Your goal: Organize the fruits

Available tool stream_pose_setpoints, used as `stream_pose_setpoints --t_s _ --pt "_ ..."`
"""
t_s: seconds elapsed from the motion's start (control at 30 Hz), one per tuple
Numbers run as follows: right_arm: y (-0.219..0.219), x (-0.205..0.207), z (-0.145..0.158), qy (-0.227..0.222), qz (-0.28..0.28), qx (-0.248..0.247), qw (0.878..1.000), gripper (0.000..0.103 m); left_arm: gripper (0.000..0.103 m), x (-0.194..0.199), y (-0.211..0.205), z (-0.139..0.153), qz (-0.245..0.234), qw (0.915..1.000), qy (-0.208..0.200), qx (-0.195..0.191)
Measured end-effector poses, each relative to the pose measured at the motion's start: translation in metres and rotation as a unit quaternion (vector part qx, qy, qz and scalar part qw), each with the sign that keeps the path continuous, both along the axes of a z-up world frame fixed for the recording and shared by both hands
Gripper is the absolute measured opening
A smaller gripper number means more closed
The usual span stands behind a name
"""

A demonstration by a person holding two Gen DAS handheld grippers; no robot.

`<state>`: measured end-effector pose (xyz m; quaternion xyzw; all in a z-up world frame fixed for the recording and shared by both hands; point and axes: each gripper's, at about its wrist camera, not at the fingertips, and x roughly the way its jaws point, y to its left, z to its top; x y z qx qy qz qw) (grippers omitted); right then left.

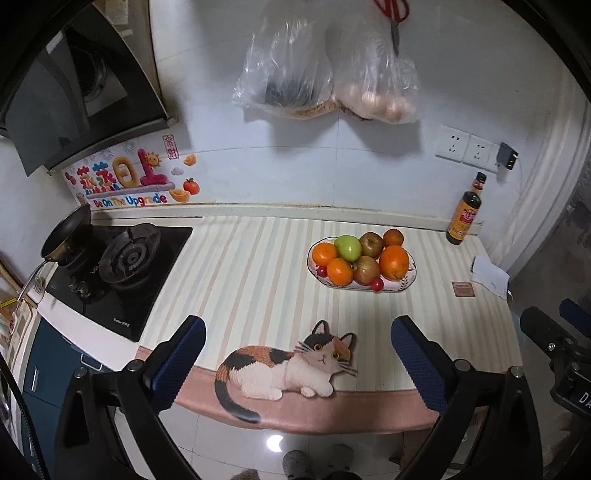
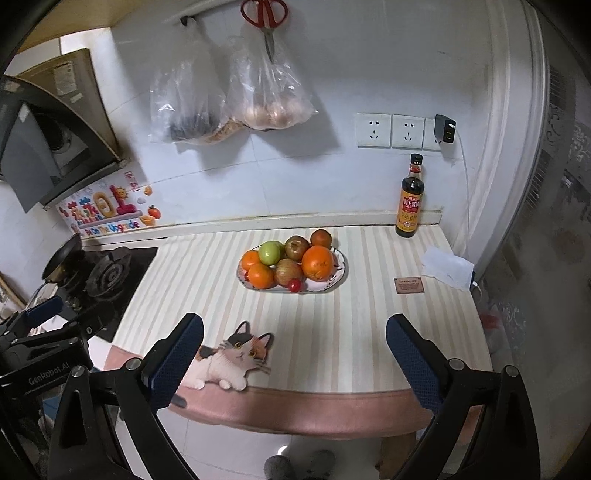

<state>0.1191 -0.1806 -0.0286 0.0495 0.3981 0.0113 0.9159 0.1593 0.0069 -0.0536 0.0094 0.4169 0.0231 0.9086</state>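
Observation:
An oval patterned plate (image 1: 408, 277) (image 2: 341, 272) sits on the striped counter mat, far from both grippers. It holds several oranges (image 1: 394, 262) (image 2: 317, 263), a green apple (image 1: 348, 247) (image 2: 270, 252), brownish-red apples (image 1: 366, 270) (image 2: 288, 272) and small red cherry tomatoes (image 1: 377, 284) (image 2: 294, 285). My left gripper (image 1: 297, 325) is open and empty, hovering at the counter's front edge. My right gripper (image 2: 294, 323) is open and empty too, at the same front edge, beside the left one.
A cat-shaped mat (image 1: 284, 365) (image 2: 231, 360) lies at the front edge. A gas stove (image 1: 122, 266) with a pan (image 1: 66, 230) is at the left. A soy sauce bottle (image 2: 410, 197), paper (image 2: 447, 266) and a small card (image 2: 408, 285) are at the right. Plastic bags (image 2: 236, 96) and scissors (image 2: 265, 18) hang on the wall.

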Motion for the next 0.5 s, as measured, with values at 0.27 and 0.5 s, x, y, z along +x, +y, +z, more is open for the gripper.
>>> stream_pose_setpoints --t_s 0.27,0.5 --pt "-0.006 0.062 -0.019 0.021 -0.005 -0.025 0.999 0.101 0.103 0.051 -0.006 -0.019 0.0 0.9996 0.028 0.006" --pt "-0.008 0.096 -0.036 0.041 -0.012 -0.026 0.999 0.101 0.103 0.078 -0.01 -0.032 0.0 0.9988 0.044 0.02"
